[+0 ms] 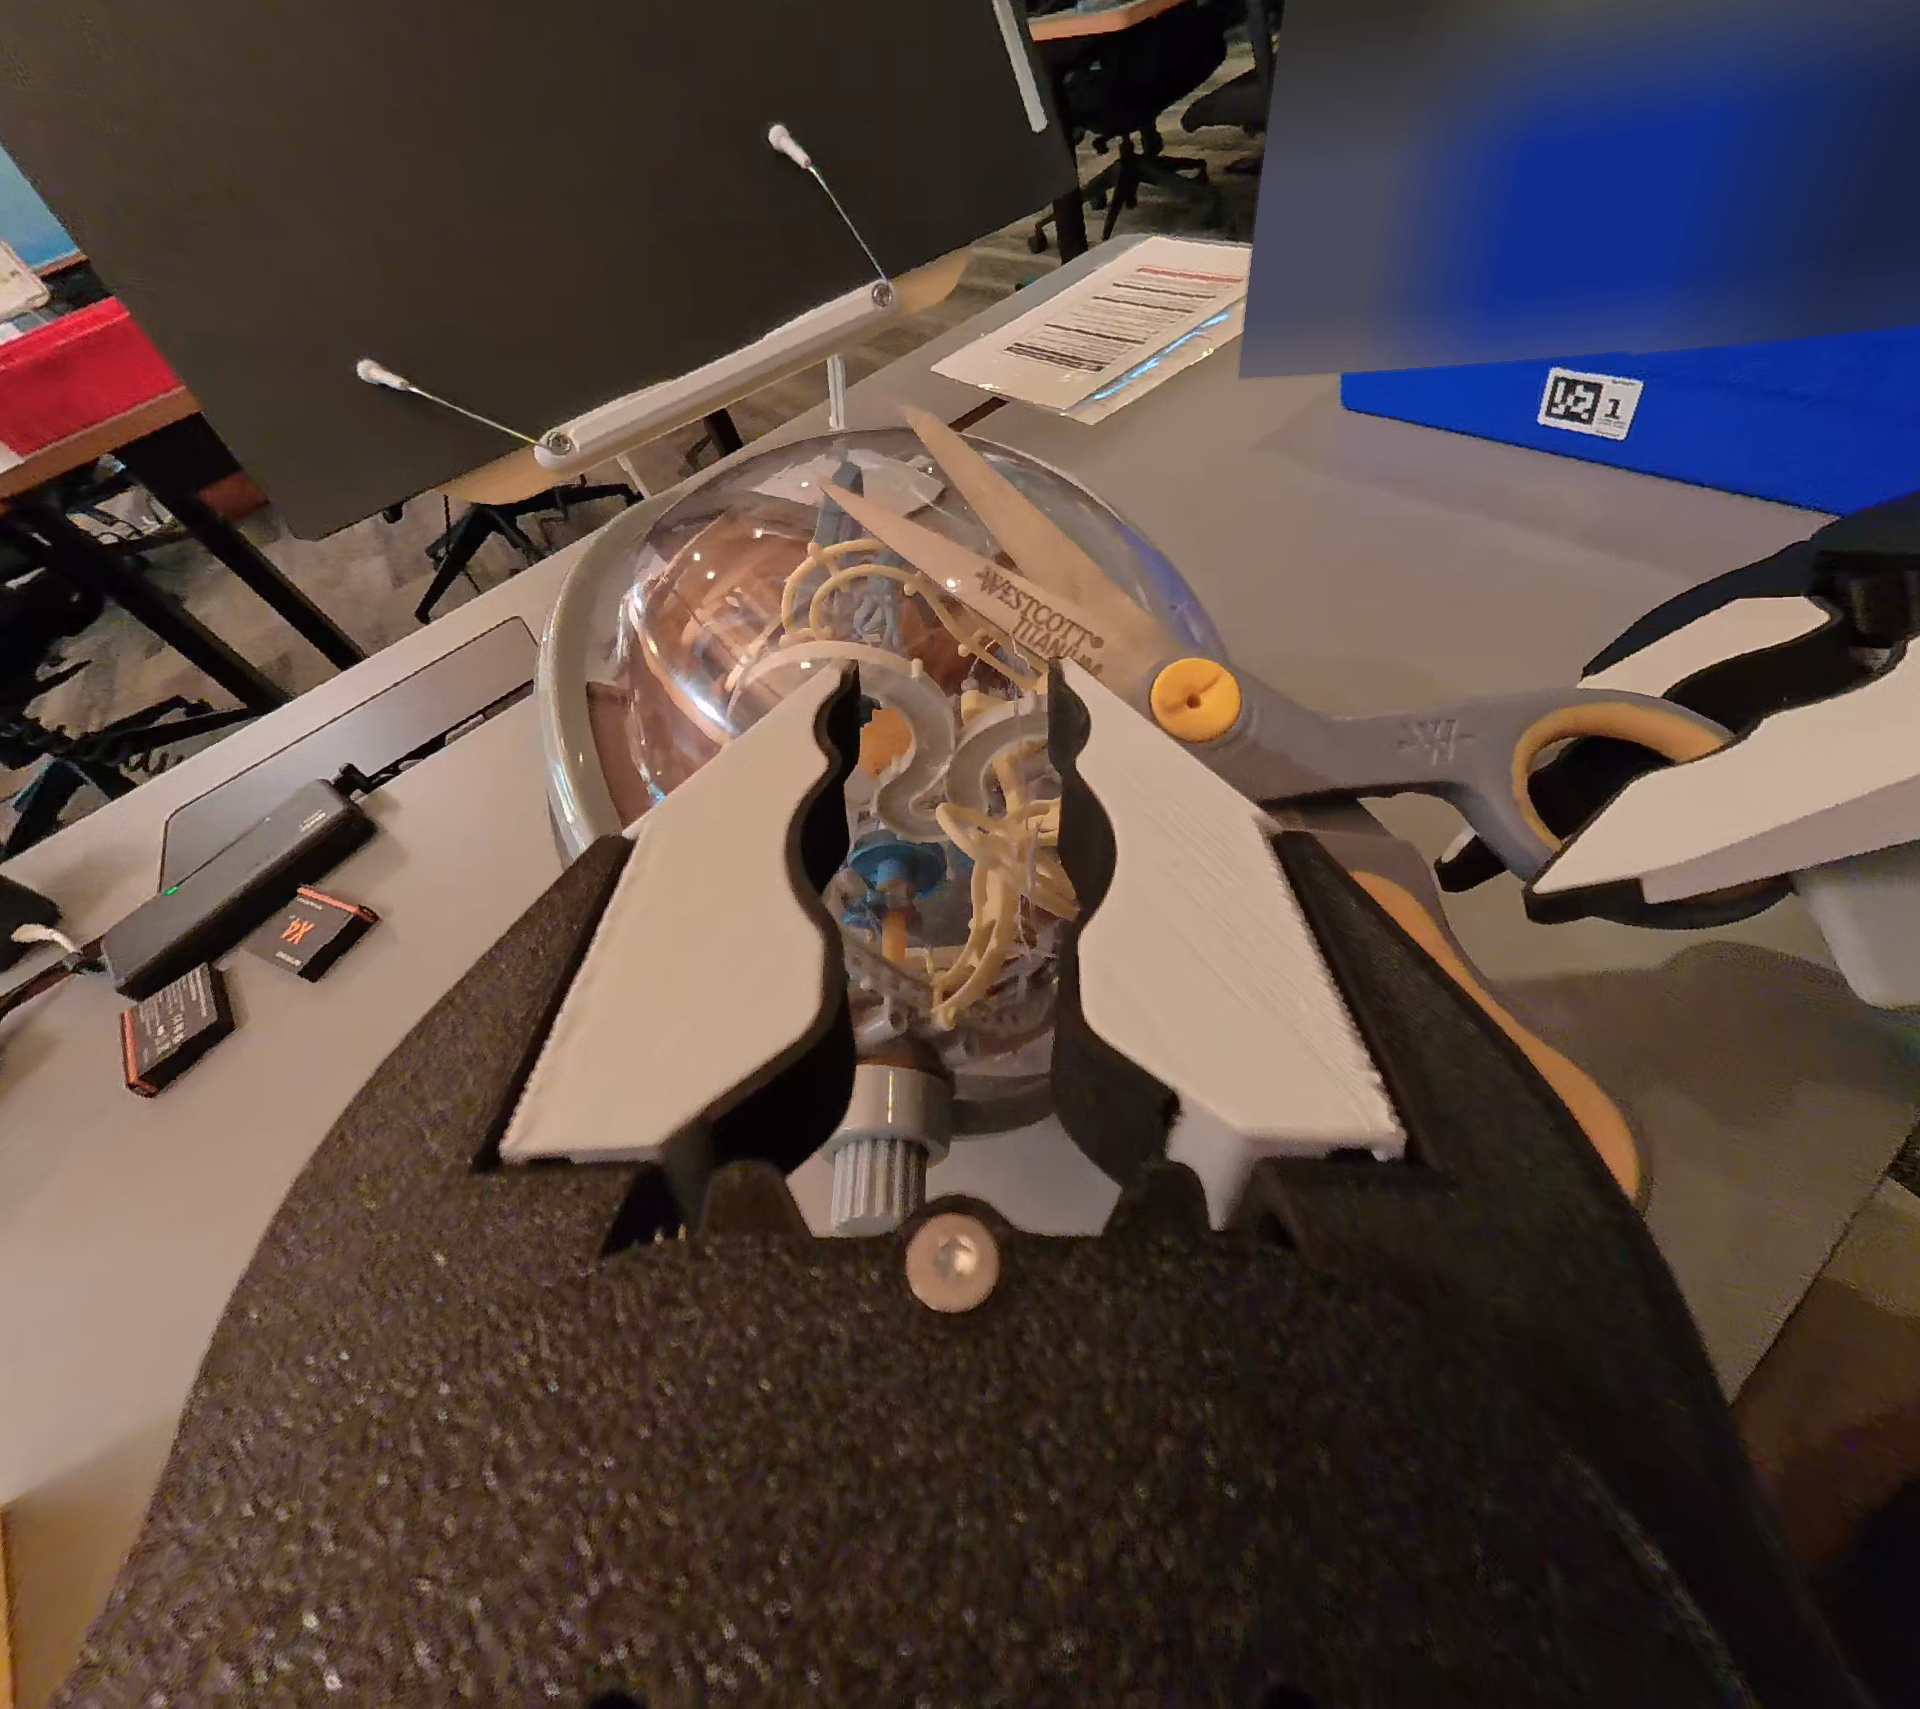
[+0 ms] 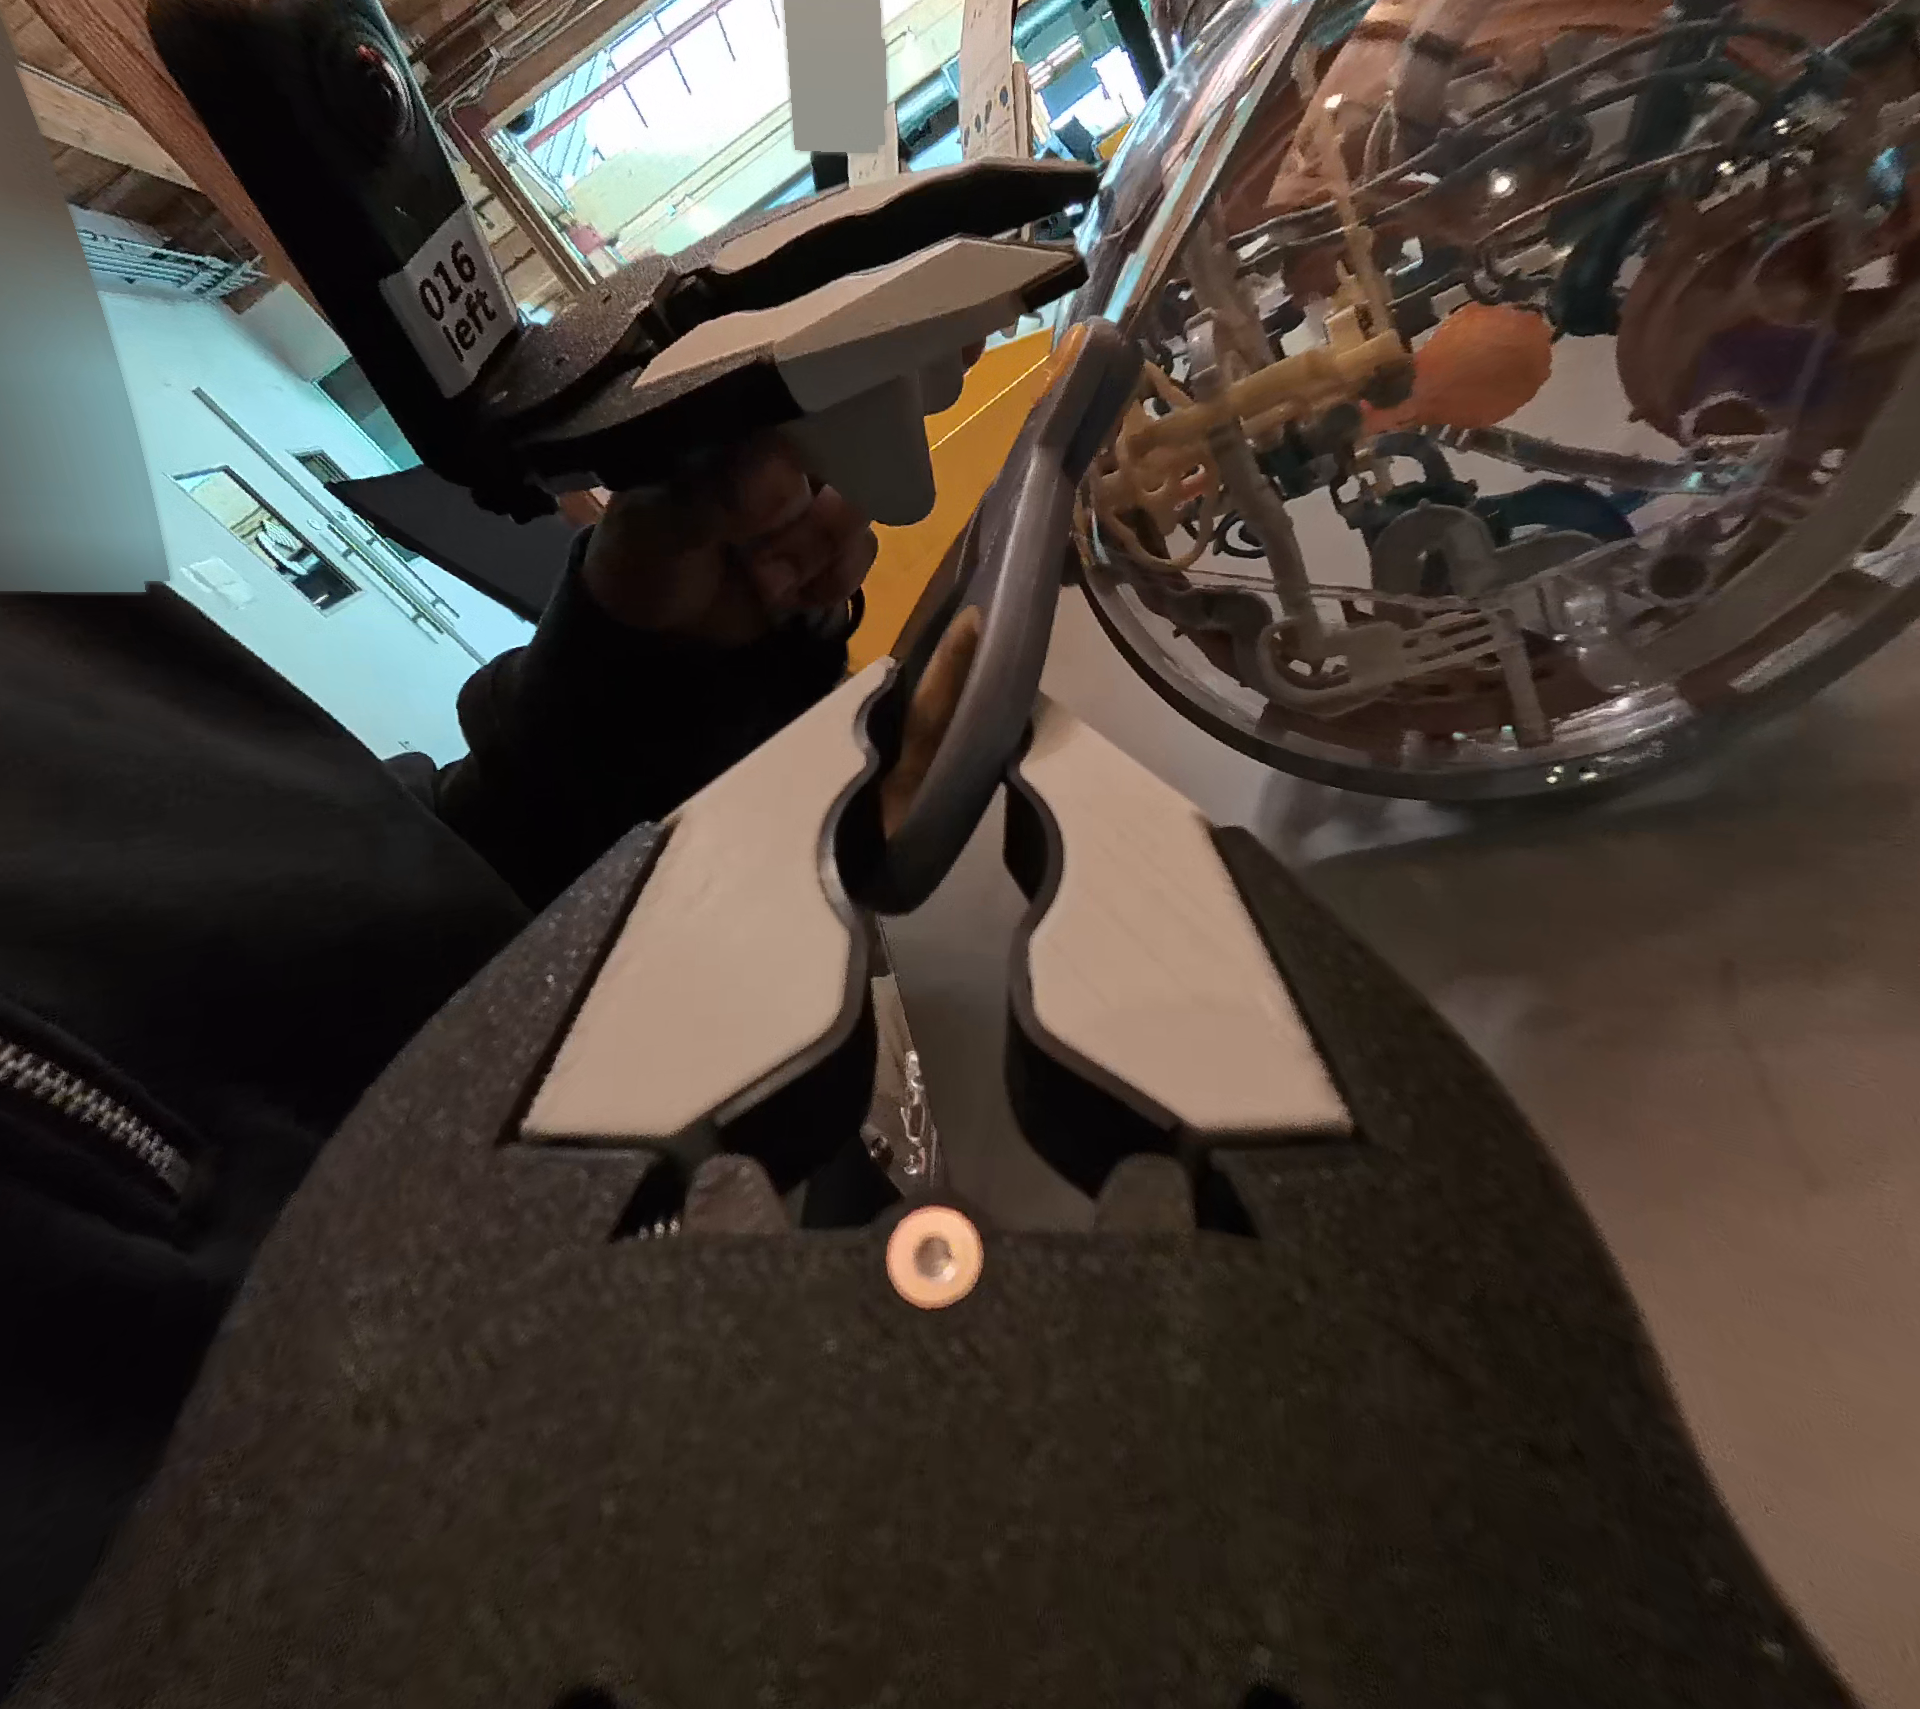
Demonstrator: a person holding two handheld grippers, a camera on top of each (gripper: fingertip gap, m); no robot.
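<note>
A clear plastic globe (image 1: 727, 620) with a maze of tan, blue and brown parts inside stands on a grey table (image 1: 1351, 464). My left gripper (image 1: 951, 693) is open, with its fingers just above the near side of the globe and nothing between them. Grey scissors (image 1: 1081, 610) with an orange pivot lie across the globe's top, blades slightly apart. My right gripper (image 1: 1548, 786) is shut on the scissors' handle loop. In the right wrist view the handle (image 2: 997, 579) sits between the fingertips of my right gripper (image 2: 956, 703), with the globe (image 2: 1558, 309) to the right and the left gripper (image 2: 1075, 225) at its edge.
A black board on a white stand (image 1: 520, 101) stands behind the globe. A blue box with a tag (image 1: 1662, 433) and a sleeved paper sheet (image 1: 1122, 329) lie at the back right. A black device and small battery packs (image 1: 239, 890) lie at the left. A person's dark jacket (image 2: 208, 828) is close. Tip to tip, the grippers are about 10 cm apart.
</note>
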